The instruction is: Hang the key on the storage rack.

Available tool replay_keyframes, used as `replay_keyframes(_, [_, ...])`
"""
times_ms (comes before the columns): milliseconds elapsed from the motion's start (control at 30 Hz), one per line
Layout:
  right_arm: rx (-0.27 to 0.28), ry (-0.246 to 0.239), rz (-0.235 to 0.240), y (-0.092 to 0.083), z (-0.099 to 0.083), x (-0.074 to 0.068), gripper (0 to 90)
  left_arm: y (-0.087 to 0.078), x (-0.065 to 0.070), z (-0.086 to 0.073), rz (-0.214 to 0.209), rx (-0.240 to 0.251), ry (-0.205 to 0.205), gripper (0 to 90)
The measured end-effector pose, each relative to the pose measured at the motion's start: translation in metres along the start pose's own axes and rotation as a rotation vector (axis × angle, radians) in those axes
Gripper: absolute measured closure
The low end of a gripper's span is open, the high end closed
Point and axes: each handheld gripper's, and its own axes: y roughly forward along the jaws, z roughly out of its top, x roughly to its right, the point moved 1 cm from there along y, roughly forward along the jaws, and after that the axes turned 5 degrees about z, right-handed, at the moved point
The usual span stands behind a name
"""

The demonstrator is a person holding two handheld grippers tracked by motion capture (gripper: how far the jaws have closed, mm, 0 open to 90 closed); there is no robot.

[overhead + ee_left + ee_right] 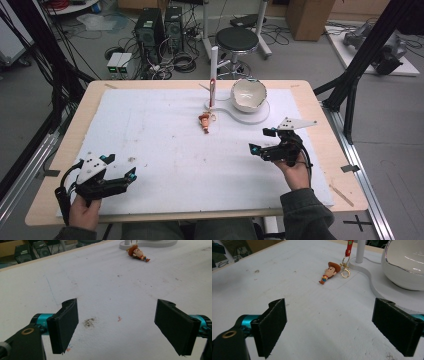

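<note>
Left gripper (119,168): black body, two flat black rectangular jaw pads (63,326) with a foam-like face, teal anodised cylinders behind each pad, a brass-coloured ring set in the black housing, grey three-cornered plate (91,165) on top with small dark dots, black cable (63,196) trailing at the side.

Right gripper (262,140): same black body, teal fittings, brass-coloured ring, flat black pads (272,326), grey three-cornered plate (296,123).

Person: dark olive-green sleeves (306,214) with ribbed cuffs, one at each wrist.
</note>
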Motion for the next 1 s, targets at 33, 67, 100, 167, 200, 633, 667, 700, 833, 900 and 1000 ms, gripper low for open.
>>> replay_keyframes(33, [-0.001, 0.008, 0.000, -0.001, -0.001, -0.001, 11.5, 0.000, 0.000, 0.000, 0.000, -0.001, 0.000, 19.8])
replay_keyframes(67, [0.002, 0.004, 0.002, -0.001, -0.001, -0.001, 11.5, 0.000, 0.000, 0.000, -0.001, -0.002, 0.001, 19.8])
replay_keyframes(100, [0.005, 0.000, 0.000, -0.002, -0.003, -0.002, 11.5, 0.000, 0.000, 0.000, -0.001, -0.002, 0.002, 19.8])
replay_keyframes(167, [0.007, 0.009, 0.002, -0.004, -0.005, -0.003, 11.5, 0.000, -0.001, 0.000, 0.000, -0.002, 0.003, 19.8])
replay_keyframes(200, [0.014, 0.003, 0.000, -0.004, -0.006, -0.003, 11.5, 0.000, 0.000, -0.001, 0.001, -0.003, -0.003, 19.8])
replay_keyframes(633, [0.007, 0.004, -0.006, -0.011, -0.019, -0.010, 11.5, 0.001, -0.001, -0.002, -0.012, -0.012, 0.002, 19.8])
replay_keyframes(667, [0.005, 0.000, -0.008, -0.012, -0.021, -0.010, 11.5, 0.001, -0.001, -0.002, -0.013, -0.011, 0.000, 19.8])
replay_keyframes(700, [0.006, -0.005, -0.011, -0.012, -0.022, -0.009, 11.5, 0.001, -0.001, -0.002, -0.014, -0.012, 0.000, 19.8])
replay_keyframes(833, [0.003, 0.003, -0.015, -0.015, -0.028, -0.011, 11.4, 0.001, 0.000, -0.002, -0.017, -0.014, -0.002, 19.8])
replay_keyframes(900, [0.005, 0.007, -0.009, -0.017, -0.031, -0.011, 11.5, 0.001, 0.000, -0.002, -0.018, -0.016, -0.001, 19.8])
replay_keyframes(1000, [0.010, 0.003, -0.012, -0.019, -0.033, -0.011, 11.4, 0.002, 0.000, -0.002, -0.023, -0.017, 0.004, 19.8])
